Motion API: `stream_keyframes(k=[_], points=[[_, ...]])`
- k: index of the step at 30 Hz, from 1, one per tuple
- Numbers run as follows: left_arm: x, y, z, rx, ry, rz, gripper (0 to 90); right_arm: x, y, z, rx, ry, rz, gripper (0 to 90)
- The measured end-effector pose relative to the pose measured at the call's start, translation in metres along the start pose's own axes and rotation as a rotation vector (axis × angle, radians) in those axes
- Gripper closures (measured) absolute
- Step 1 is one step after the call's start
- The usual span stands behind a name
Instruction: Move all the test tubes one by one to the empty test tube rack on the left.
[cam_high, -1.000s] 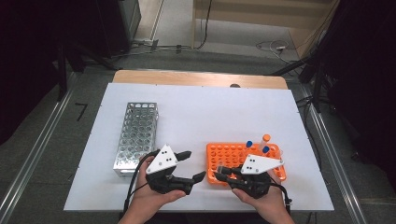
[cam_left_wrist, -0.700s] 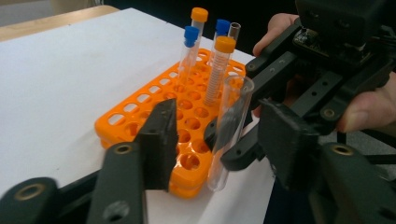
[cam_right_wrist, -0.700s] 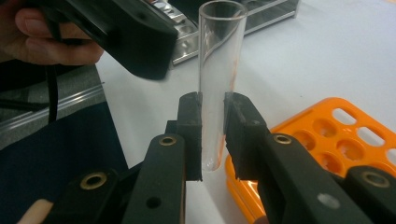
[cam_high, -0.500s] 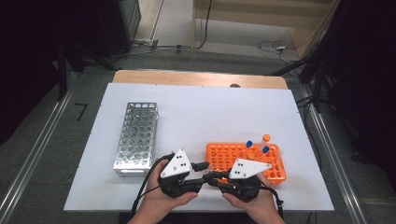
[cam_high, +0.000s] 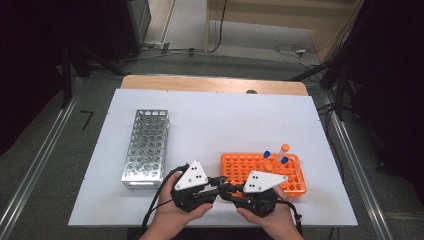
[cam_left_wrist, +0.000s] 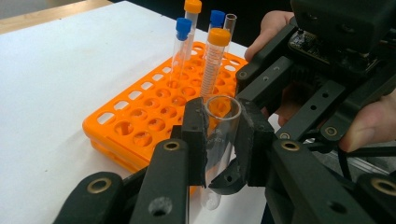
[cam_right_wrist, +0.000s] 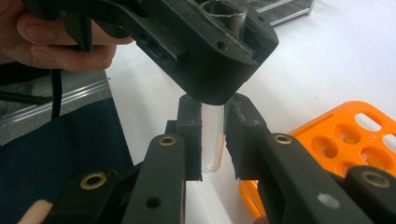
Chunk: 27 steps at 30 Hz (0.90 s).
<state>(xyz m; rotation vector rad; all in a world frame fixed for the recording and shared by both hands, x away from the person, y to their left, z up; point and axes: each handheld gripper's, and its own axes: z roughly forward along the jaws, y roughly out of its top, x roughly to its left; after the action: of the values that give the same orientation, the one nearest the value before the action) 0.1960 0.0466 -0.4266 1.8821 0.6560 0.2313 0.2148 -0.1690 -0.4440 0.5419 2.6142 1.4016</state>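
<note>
The white tabletop (cam_high: 215, 125) in front of you sits on a wooden bench, with dark floor and cables beyond its far edge. On your left stands a bare metal tube rack (cam_high: 146, 148), lengthwise away from you; on your right lies an orange tube rack (cam_high: 240, 167) with a few capped tubes upright in its far right corner: two blue-capped tubes (cam_left_wrist: 181, 46) and two orange-capped tubes (cam_left_wrist: 214, 60) beside an uncapped one.

Your two hands meet at the near edge of the table, just in front of the orange rack's near left corner. Your left gripper (cam_high: 216, 181) and your right gripper (cam_high: 231, 189) point at each other, tips nearly touching, both on one open glass test tube (cam_left_wrist: 218, 140).

In the left gripper view, your left jaws are narrowed onto the tube's upper part just below its open rim, with the tube upright and its rounded bottom hanging below the jaws, above the table. In the right gripper view, your right gripper (cam_right_wrist: 212, 140) has its jaws drawn in close on either side of the lower part of the same tube (cam_right_wrist: 211, 140), under the left gripper's head; the pads look pressed to the glass, with the rounded end showing just below them. The tube is clear of both racks, held in the air between your hands.
</note>
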Motion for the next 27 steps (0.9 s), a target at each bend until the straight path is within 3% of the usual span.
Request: stream_keyframes(k=[5, 8, 12, 15, 17, 21, 22, 25, 27], points=[[0.001, 0.0, -0.001, -0.008, -0.009, -0.009, 76.0, -0.003, -0.002, -0.001, -0.016, 0.028, 0.013, 72.6], [0.002, 0.001, -0.004, -0.015, 0.005, -0.009, 76.0, -0.006, -0.004, -0.008, -0.043, 0.057, 0.02, 63.1], [0.006, 0.001, -0.009, -0.03, 0.02, -0.012, 76.0, -0.009, -0.005, -0.015, -0.071, 0.048, 0.022, 53.8], [0.009, 0.001, -0.013, -0.034, 0.029, -0.017, 76.0, -0.014, -0.006, -0.025, -0.095, 0.027, 0.032, 40.9], [0.011, 0.001, -0.015, -0.035, 0.037, -0.017, 76.1, -0.015, -0.006, -0.027, -0.1, 0.026, 0.036, 38.2], [0.015, 0.001, -0.019, -0.039, 0.057, -0.026, 76.1, -0.02, -0.006, -0.041, -0.143, 0.003, 0.063, 17.7], [0.017, 0.001, -0.021, -0.042, 0.064, -0.028, 76.1, -0.02, -0.006, -0.041, -0.143, 0.003, 0.063, 17.7], [0.022, 0.002, -0.026, -0.043, 0.081, -0.034, 76.0, -0.023, -0.004, -0.049, -0.143, -0.016, 0.065, 0.6], [0.025, 0.002, -0.031, -0.048, 0.094, -0.038, 76.1, -0.024, -0.004, -0.05, -0.148, -0.012, 0.071, 0.0]])
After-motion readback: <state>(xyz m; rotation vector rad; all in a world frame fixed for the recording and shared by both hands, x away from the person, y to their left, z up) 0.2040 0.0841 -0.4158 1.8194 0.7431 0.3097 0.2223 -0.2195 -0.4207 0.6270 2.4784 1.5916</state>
